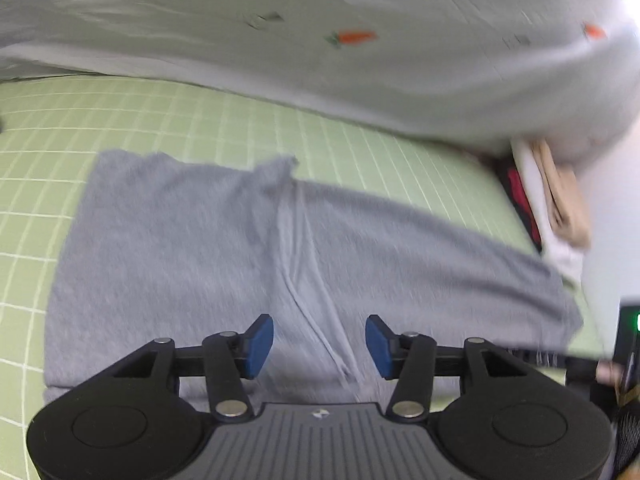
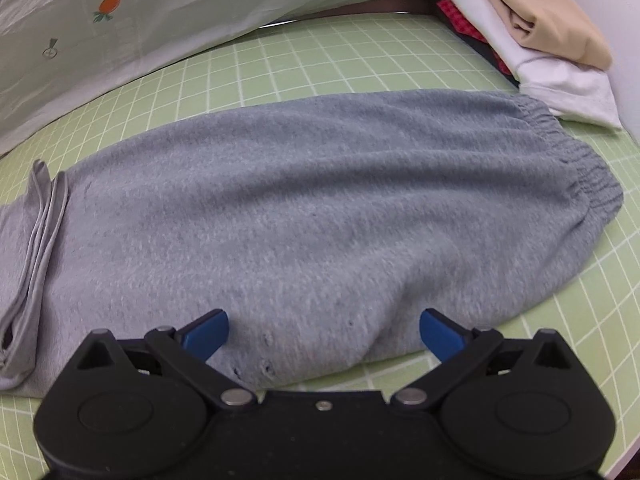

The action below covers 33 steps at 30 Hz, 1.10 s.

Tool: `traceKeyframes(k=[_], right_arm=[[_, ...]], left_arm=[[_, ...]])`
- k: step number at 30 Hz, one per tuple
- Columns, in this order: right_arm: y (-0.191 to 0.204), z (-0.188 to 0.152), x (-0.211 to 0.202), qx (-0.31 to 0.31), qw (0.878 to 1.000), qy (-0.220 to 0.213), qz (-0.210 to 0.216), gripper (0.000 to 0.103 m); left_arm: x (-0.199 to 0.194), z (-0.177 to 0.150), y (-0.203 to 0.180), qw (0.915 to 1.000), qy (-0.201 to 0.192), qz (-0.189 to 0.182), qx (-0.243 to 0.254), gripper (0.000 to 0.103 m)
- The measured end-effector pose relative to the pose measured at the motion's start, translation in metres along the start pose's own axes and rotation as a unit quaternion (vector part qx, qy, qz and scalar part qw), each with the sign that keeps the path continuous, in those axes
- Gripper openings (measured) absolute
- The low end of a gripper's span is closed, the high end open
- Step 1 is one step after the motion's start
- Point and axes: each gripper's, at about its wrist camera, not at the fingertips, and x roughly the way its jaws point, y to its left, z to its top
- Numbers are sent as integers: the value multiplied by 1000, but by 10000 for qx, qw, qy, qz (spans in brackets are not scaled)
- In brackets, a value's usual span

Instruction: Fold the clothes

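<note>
Evidently the folding is partway: the grey pants [image 2: 320, 200] lie flat on the green gridded worktop [image 2: 360, 60], seemingly doubled leg over leg, with the elastic waistband [image 2: 576, 160] at the right and a seam ridge [image 1: 296, 264] crossing the cloth in the left view; the lengthwise folds look not yet made. A pile [image 2: 540, 40] of other clothes sits at the far right corner, whether folded I cannot tell, and a white carrot-print cloth [image 1: 352, 36] hangs behind. The left claw [image 1: 319, 346] is spread, empty, over the near edge of the pants around the seam. The right claw [image 2: 324, 334] is spread wider, empty, over the near edge toward the waistband end.
</note>
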Motion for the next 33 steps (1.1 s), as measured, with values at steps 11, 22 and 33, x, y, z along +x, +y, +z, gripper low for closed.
traceKeyframes(k=[11, 22, 33], right_arm=[[-40, -4, -3, 451, 9989, -131, -85, 103], [-132, 7, -2, 1637, 9830, -663, -506, 103], [-207, 25, 33, 1990, 9718, -1176, -461, 103]], left_arm=[[47, -24, -18, 9875, 1094, 1115, 193, 70], [16, 9, -66, 9908, 315, 1019, 838, 90], [4, 40, -121, 9794, -425, 1564, 1202, 97]])
